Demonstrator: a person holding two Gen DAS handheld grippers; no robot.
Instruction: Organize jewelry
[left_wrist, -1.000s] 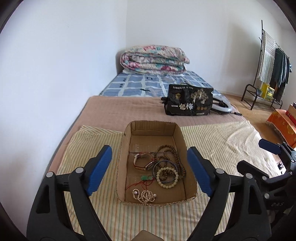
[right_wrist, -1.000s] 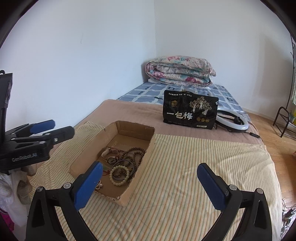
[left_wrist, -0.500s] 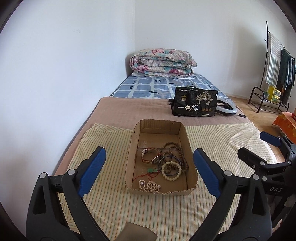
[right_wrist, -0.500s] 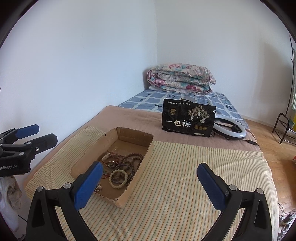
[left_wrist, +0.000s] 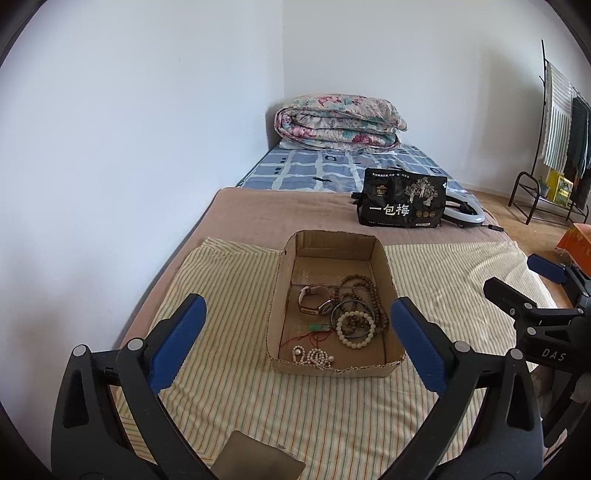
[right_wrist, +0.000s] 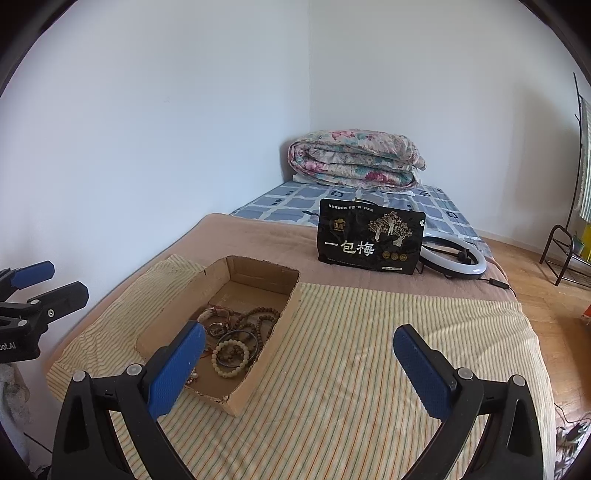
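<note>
Several pieces of jewelry (left_wrist: 338, 317) lie heaped in the cardboard box (left_wrist: 334, 369) on the bed's striped sheet (right_wrist: 351, 369). Over the last second both claws drew back and rose, widening the view. Left claw (left_wrist: 297, 345) and right claw (right_wrist: 299, 363) gape wide, holding and touching nothing.
</note>
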